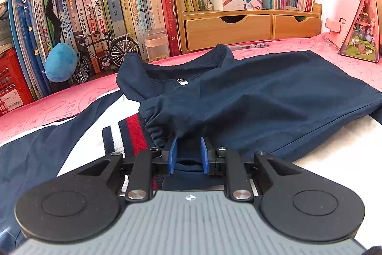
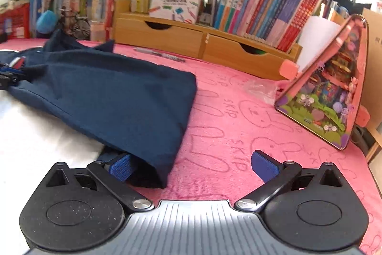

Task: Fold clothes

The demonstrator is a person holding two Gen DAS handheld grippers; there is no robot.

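A navy garment (image 1: 250,97) with white panels and a red-striped cuff (image 1: 135,135) lies on the pink cloth (image 1: 334,59), partly folded over itself, collar toward the books. My left gripper (image 1: 188,152) is shut on a bunched fold of the navy fabric, blue pads pressing it from both sides. In the right wrist view the folded navy part (image 2: 114,97) lies at the left. My right gripper (image 2: 191,166) is open; its left pad (image 2: 120,167) sits under the fold's lower corner, its right pad (image 2: 265,167) is over bare pink cloth.
Rows of books (image 1: 133,4) and a wooden drawer shelf (image 1: 238,28) line the back. A model bicycle (image 1: 105,51), a clear jar (image 1: 157,44), a pen (image 1: 250,46) and a pink triangular toy house (image 2: 334,92) stand near the garment. A red crate (image 1: 12,78) is far left.
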